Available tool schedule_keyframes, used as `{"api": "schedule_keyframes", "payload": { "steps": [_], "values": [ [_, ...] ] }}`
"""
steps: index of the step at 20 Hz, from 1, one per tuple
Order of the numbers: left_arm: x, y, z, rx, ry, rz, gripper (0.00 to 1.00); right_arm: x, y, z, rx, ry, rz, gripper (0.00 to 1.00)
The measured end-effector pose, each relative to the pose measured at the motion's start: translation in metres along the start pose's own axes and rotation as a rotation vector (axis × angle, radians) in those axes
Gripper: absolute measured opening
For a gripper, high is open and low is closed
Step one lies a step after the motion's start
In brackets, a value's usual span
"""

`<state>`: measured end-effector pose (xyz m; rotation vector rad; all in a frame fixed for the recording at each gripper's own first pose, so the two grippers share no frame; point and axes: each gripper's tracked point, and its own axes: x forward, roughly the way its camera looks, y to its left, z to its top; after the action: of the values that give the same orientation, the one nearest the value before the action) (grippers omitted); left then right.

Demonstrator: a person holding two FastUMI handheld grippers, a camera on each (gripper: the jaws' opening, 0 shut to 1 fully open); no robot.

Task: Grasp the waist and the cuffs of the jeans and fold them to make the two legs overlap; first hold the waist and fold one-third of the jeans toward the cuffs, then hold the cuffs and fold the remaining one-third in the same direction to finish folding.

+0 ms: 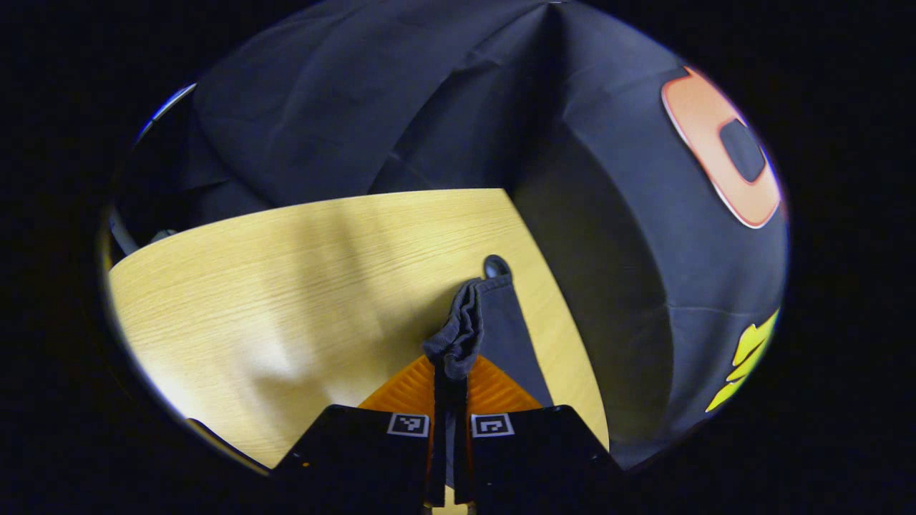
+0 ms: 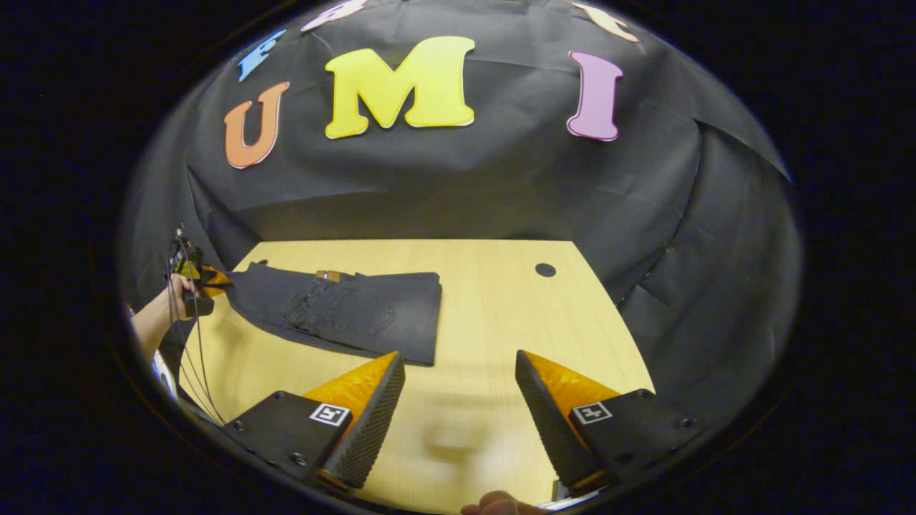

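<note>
In the right gripper view, at the far left of the frame, a hand (image 2: 166,309) holds the left gripper (image 2: 212,280), which pinches one end of the dark jeans (image 2: 343,311). The jeans lie partly folded on the left half of the wooden table (image 2: 494,315), a small round hole (image 2: 545,270) in the table toward the upper right. At the bottom, the right gripper (image 2: 458,400) has its fingers spread wide above bare wood. In the left gripper view, the left gripper is pressed together on a bunched edge of the jeans at lower centre.

Wooden table (image 2: 494,315) under folded jeans (image 2: 343,311)
</note>
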<state>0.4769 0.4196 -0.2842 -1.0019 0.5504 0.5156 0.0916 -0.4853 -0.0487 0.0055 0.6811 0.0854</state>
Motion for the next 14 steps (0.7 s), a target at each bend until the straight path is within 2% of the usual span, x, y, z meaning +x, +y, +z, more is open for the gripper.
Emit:
{"api": "schedule_keyframes", "payload": {
  "steps": [7, 8, 14],
  "values": [
    [-0.048, -0.088, -0.021, 0.182, -0.067, -0.172, 0.07, -0.035, -0.008, -0.012, 0.023, -0.039, -0.005, 0.96],
    [-0.057, -0.101, -0.026, 0.216, -0.079, -0.194, 0.07, -0.04, -0.011, -0.014, 0.026, -0.045, -0.011, 0.94],
    [-0.092, -0.178, -0.092, 0.349, -0.056, -0.321, 0.07, -0.07, -0.035, -0.029, 0.085, -0.073, -0.047, 0.96]
  ]
}}
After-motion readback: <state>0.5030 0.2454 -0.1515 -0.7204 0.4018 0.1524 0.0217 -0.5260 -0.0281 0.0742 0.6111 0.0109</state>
